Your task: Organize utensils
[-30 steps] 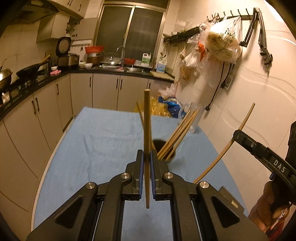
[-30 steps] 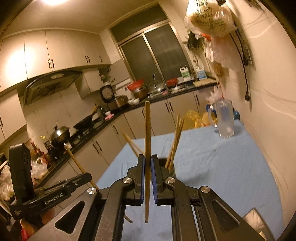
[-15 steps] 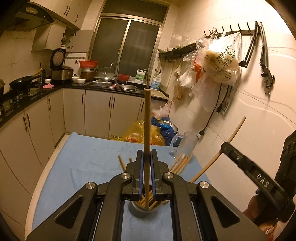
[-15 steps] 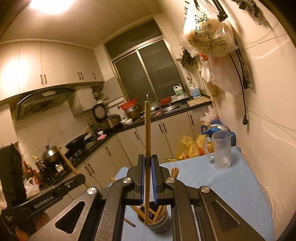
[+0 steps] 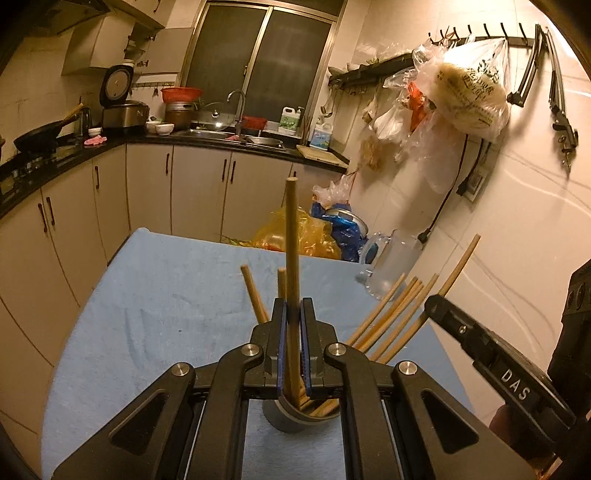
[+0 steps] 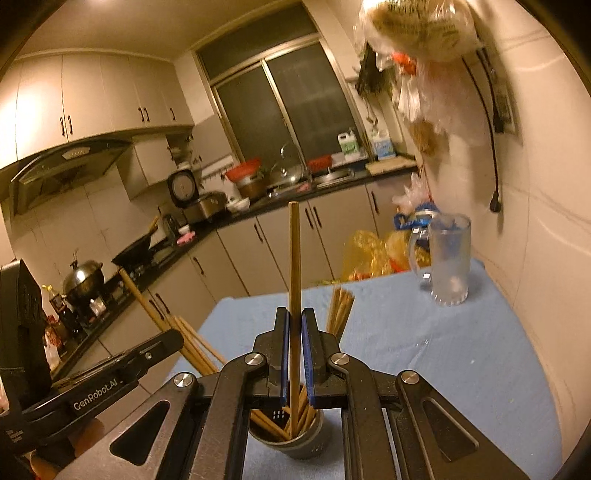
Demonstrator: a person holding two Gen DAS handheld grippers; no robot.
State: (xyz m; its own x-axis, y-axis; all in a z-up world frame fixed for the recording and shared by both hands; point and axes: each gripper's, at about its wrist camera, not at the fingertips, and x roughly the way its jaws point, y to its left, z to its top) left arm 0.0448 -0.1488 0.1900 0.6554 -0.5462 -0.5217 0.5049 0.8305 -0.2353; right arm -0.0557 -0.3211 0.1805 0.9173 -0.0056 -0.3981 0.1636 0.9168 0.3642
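A table under a blue cloth fills the lower part of both views. On it stands a grey holder cup, its mouth crowded with leaning wooden chopsticks that fan outward. The left gripper is clamped tight on one chopstick; its long axis runs nearly upright, top end toward the ceiling, lower end down inside the cup's mouth. The right gripper likewise pinches its own chopstick, also upright, with the lower tip among the sticks in the cup. A frosted glass mug stands at the table's far right edge, upright. Only the right wrist view shows the range hood and upper cabinets; only the left wrist view shows the wall hook rail in full above the hanging plastic bag.
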